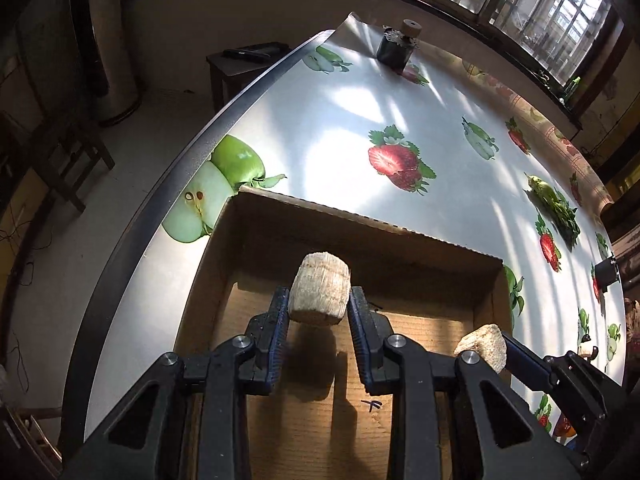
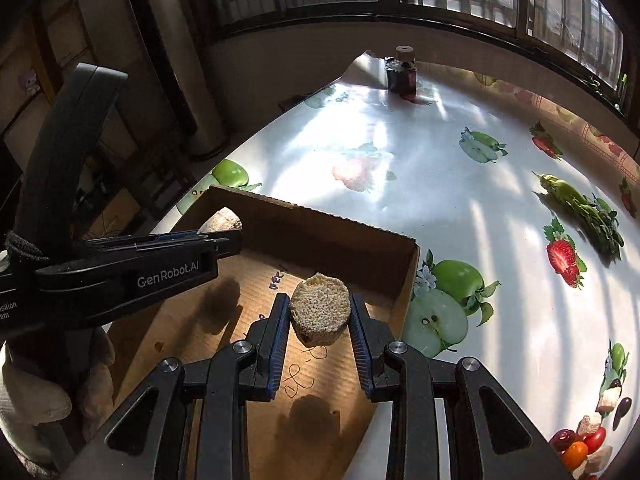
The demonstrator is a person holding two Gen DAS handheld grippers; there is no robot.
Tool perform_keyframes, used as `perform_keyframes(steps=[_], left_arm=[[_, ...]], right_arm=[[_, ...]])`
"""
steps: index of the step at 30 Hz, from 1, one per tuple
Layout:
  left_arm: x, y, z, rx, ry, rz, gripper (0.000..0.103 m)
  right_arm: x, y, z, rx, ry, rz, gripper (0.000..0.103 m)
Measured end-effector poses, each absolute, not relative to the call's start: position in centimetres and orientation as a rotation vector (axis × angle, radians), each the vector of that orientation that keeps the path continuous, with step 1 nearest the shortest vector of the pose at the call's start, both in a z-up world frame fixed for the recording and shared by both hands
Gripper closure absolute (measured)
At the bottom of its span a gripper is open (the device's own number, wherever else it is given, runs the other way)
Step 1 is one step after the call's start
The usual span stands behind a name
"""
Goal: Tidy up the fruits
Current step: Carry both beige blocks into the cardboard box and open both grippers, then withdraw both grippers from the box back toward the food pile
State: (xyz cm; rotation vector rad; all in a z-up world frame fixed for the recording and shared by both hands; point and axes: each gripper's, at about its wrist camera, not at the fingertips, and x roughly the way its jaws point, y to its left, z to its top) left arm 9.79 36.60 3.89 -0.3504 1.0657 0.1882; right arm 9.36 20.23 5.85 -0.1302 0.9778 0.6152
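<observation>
Both grippers carry a pale chunk over the box.

The left gripper (image 1: 318,300) pinches one chunk (image 1: 320,290) between its pads; the right gripper (image 2: 320,312) pinches another chunk (image 2: 319,309), both hanging above the floor of the box (image 1: 360,216), shadows below. To do it well, I judge: sink each chunk close to the cardboard before the jaws part, and keep the two grippers apart, since they hang just beside each other. What the chunks are is hard to tell; small fruits (image 2: 588,444) right of the right gripper are cut off at the frame edge.
</observation>
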Motion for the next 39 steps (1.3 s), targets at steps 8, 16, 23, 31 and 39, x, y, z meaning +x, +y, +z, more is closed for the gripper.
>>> perform_keyframes(steps=[8, 16, 23, 31, 39], left_arm=[[9.9, 36.8, 3.4, -0.382, 1.061, 0.187, 0.053], [7.8, 35.8, 6.3, -0.397, 0.999, 0.195, 0.052], [3.4, 30.0, 6.6, -0.356, 0.904, 0.147, 0.04], [2.1, 25.3, 3.5, -0.2, 0.968, 0.182, 0.04], [-0.9, 27.3, 3.4, -0.271, 0.969, 0.177, 0.04]], right_arm=[[9.9, 20.9, 4.0, -0.158, 0.972, 0.585, 0.071], [9.7, 19.6, 5.9, -0.141, 0.937, 0.56, 0.056], [5.7, 13.5, 9.5, -0.071, 0.864, 0.534, 0.053], [-1.0, 4.4, 11.3, 0.008, 0.793, 0.489, 0.052], [-5.3, -7.7, 11.1, 0.158, 0.782, 0.363, 0.048]])
